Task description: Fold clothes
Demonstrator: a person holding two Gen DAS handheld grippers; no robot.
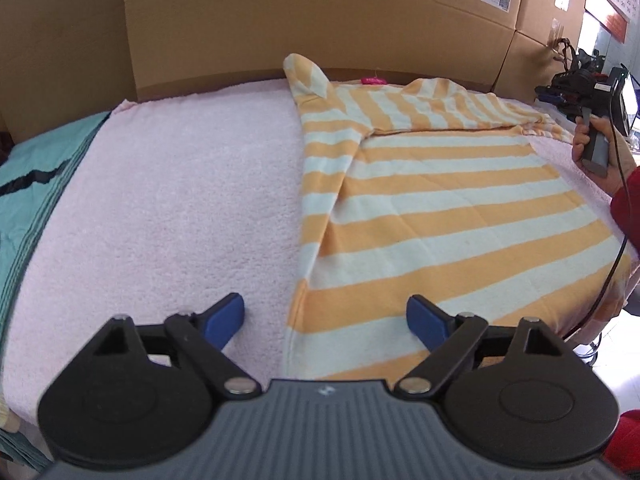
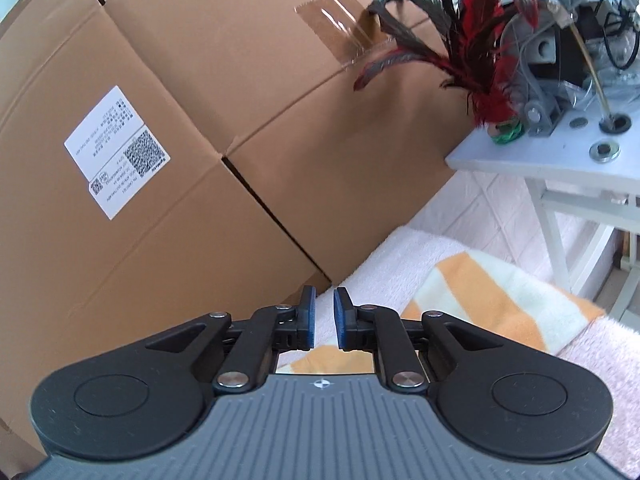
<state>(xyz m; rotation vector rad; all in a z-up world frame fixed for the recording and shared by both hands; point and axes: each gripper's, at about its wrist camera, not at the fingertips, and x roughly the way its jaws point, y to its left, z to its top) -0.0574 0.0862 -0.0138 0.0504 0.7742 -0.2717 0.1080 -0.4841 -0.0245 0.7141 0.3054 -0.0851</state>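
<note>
An orange-and-white striped top [image 1: 440, 216] lies flat on a pink towel [image 1: 192, 200]. One sleeve [image 1: 440, 108] is folded across its far end, and a long fold [image 1: 320, 168] runs down its left edge. My left gripper [image 1: 324, 312] is open wide just above the near hem, with nothing between its blue pads. At the right edge a hand [image 1: 584, 148] holds the other gripper's handle beside the top's far right corner. In the right wrist view my right gripper [image 2: 324, 300] stands a narrow gap apart and empty, over a corner of the striped top [image 2: 492, 292].
Cardboard boxes [image 1: 280, 20] wall off the far side of the towel and fill the right wrist view [image 2: 160, 120]. A teal cloth [image 1: 36, 168] lies left of the towel. A white table [image 2: 540, 160] carries red-black feathers [image 2: 480, 40] and metal hardware.
</note>
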